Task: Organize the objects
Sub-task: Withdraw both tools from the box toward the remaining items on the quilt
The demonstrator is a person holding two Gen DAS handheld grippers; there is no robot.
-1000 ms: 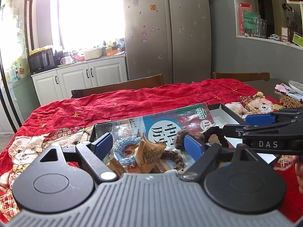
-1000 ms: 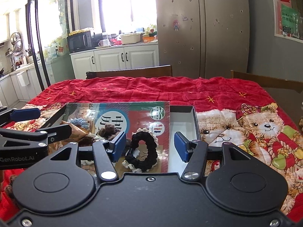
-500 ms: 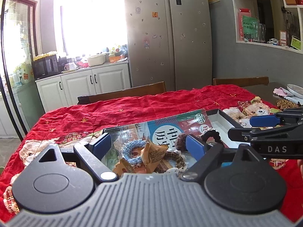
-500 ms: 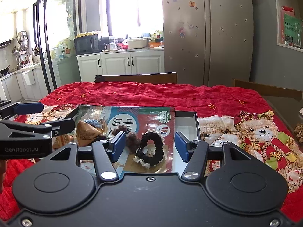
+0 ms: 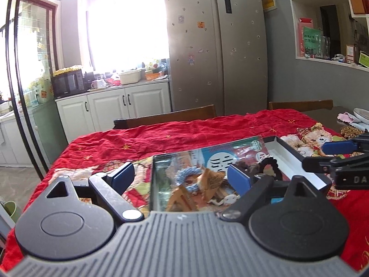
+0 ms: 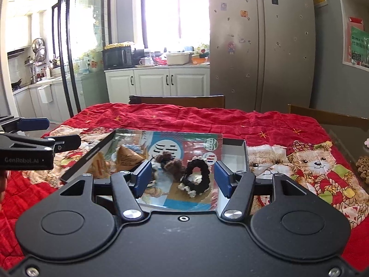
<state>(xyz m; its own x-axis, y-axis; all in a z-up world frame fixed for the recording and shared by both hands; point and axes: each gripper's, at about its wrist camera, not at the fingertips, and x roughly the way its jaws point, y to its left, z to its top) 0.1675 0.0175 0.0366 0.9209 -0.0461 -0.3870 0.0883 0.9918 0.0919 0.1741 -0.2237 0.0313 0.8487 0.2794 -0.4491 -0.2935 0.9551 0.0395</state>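
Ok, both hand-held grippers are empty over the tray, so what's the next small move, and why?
Probably lower the right hand-held gripper onto the black scrunchie. Its jaws stand open with nothing held, and the scrunchie lies loose in the tray right in line between its fingers. The left hand-held gripper is open too, facing the blue scrunchie.

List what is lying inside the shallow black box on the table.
Inside the box: a black scrunchie, a brown scrunchie, a blue one, tan paper packets, all on a printed sheet. The box floor beneath is mostly hidden.

"GenRobot.AI" on left gripper (image 6: 62, 136) body; "DA" on right gripper (image 5: 322, 154) body.
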